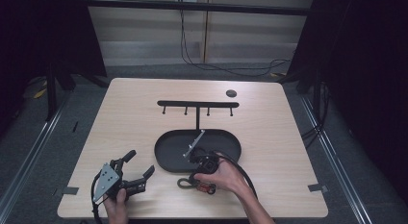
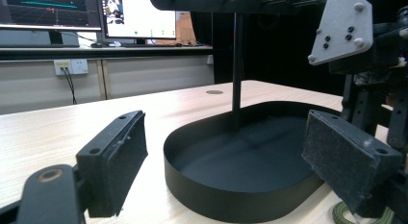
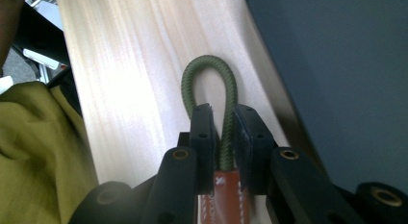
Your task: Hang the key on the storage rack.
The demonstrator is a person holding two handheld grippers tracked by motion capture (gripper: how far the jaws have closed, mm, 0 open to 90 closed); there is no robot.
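1. Looking down from the high view: right gripper (image 1: 198,172) sat on the key fob (image 1: 196,184), which lay on the table (image 1: 269,137) just in front of the black tray (image 1: 166,159); left gripper (image 1: 136,172) hovered to the left, well apart, so the right hand was nearer.
2. Left gripper view: jaws were released, nothing between them, tray straight ahead, green cord (image 2: 344,215) at the lower right edge.
3. Right gripper view: jaws were clenched on the cord loop (image 3: 210,84) just above the brown leather tab (image 3: 225,195); long axis ran straight along the jaws, loop pointing away.
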